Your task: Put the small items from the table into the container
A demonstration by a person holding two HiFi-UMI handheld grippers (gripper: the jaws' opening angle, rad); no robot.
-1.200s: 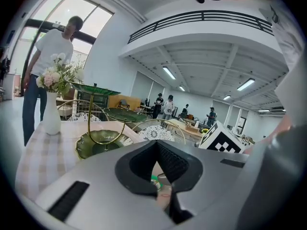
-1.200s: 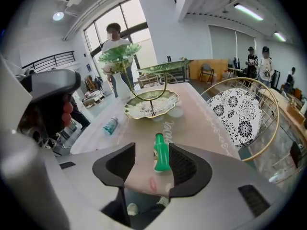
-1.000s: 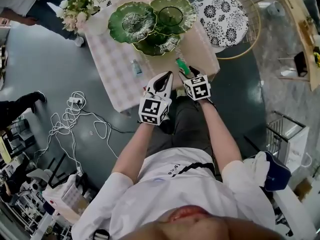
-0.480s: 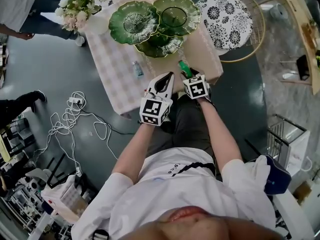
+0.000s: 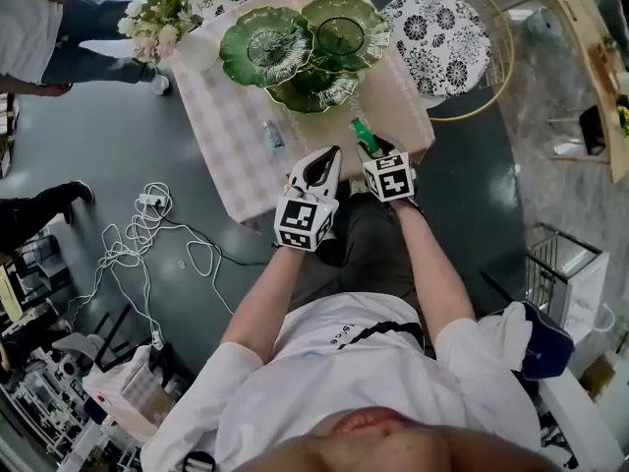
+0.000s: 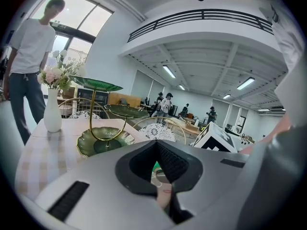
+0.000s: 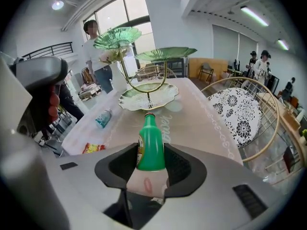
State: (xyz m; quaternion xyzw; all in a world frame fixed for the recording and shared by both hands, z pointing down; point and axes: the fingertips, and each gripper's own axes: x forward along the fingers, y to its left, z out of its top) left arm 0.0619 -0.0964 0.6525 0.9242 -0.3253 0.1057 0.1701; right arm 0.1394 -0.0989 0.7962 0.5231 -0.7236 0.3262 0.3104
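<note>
A green bottle (image 5: 361, 133) lies on the pink checked table (image 5: 236, 155) near its front edge, cap pointing away. My right gripper (image 5: 373, 149) is angled down over its lower half. In the right gripper view the bottle (image 7: 150, 145) fills the gap of the closing right gripper (image 7: 150, 163), and both pads touch its sides. My left gripper (image 5: 331, 152) hovers just left of it, tips together, holding nothing; its own view shows the left gripper (image 6: 156, 146) shut. The green three-tier dish stand (image 5: 310, 52) stands further back on the table.
A small blue bottle (image 5: 271, 136) and a red packet (image 7: 93, 148) lie on the table to the left. A flower vase (image 5: 169, 13) stands at the far left corner. A round patterned chair (image 5: 437, 32) is on the right. Cables (image 5: 147, 234) lie on the floor.
My right gripper has edged forward over the green bottle's lower half. The left gripper has stayed where it was.
</note>
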